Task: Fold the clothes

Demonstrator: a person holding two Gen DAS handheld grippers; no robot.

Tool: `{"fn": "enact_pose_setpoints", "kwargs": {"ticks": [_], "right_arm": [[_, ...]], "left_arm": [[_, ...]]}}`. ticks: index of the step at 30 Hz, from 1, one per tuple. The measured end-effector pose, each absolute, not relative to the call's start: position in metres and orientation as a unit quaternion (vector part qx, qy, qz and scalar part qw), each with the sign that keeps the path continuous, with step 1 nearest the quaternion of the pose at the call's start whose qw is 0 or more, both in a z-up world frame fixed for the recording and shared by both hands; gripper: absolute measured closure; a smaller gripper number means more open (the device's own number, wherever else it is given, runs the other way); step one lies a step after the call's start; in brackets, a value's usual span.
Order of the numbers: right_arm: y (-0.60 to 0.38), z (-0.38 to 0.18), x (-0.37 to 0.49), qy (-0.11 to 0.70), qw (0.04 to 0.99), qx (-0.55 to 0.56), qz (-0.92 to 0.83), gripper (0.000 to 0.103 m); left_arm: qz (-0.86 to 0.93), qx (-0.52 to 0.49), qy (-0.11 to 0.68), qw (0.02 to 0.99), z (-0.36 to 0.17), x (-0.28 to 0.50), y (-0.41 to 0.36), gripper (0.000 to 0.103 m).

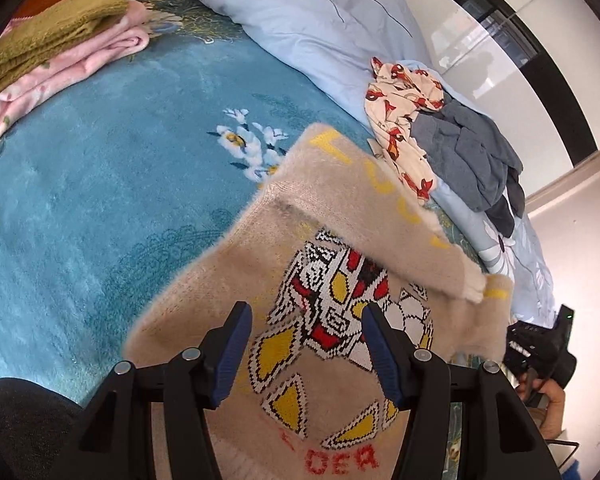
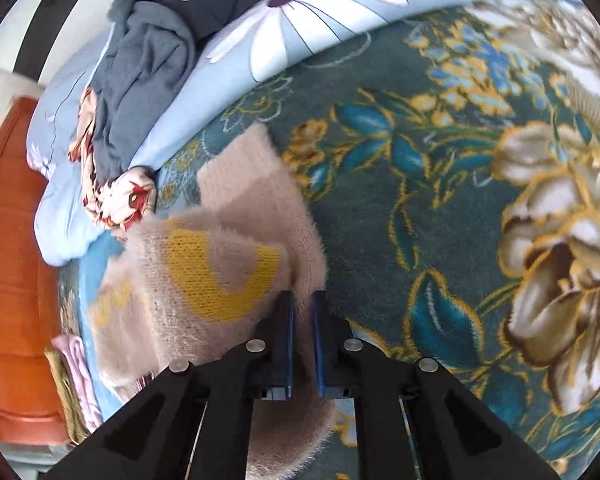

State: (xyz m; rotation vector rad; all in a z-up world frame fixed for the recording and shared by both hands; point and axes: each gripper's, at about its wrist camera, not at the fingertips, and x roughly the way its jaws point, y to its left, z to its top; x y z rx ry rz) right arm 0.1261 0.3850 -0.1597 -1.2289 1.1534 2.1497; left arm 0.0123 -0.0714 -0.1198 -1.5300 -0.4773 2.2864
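A fuzzy beige sweater (image 1: 228, 300) with a robot figure and yellow letters lies on the blue floral blanket (image 1: 80, 200). One sleeve (image 1: 380, 208) is folded across its chest. My left gripper (image 1: 306, 314) is open and empty, its jaws spread just above the sweater's front. My right gripper (image 2: 302, 300) is shut on the sweater's sleeve (image 2: 220, 272) and holds it lifted over the blanket (image 2: 380, 240). The right gripper's body shows at the right edge of the left wrist view (image 1: 540, 348).
Folded olive and pink clothes (image 1: 56, 52) are stacked at the far left. A light-blue flowered duvet (image 1: 320, 28) lies along the back, with a cream red-patterned garment (image 1: 400, 120) and grey clothes (image 1: 472, 160) piled on it. An orange headboard (image 2: 8, 260) borders the bed.
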Motion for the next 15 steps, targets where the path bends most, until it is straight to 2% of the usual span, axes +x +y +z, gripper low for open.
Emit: {"fn": "enact_pose_setpoints", "kwargs": {"ticks": [5, 7, 9, 13, 15], "right_arm": [[0.369, -0.102, 0.172, 0.336, 0.250, -0.363, 0.832, 0.096], [0.360, -0.093, 0.188, 0.298, 0.291, -0.358, 0.836, 0.096], [0.360, -0.106, 0.208, 0.294, 0.330, -0.371, 0.817, 0.096], [0.379, -0.167, 0.250, 0.407, 0.351, -0.420, 0.731, 0.096], [0.379, -0.174, 0.271, 0.419, 0.385, -0.414, 0.710, 0.096]], "left_arm": [[0.802, -0.548, -0.153, 0.181, -0.123, 0.011, -0.063, 0.042], [0.800, -0.551, -0.154, 0.181, -0.125, 0.009, -0.062, 0.042], [0.797, -0.555, -0.153, 0.181, -0.127, 0.008, -0.062, 0.042], [0.797, -0.556, -0.149, 0.181, -0.126, 0.009, -0.062, 0.042], [0.797, -0.556, -0.152, 0.178, -0.127, 0.009, -0.063, 0.042]]}}
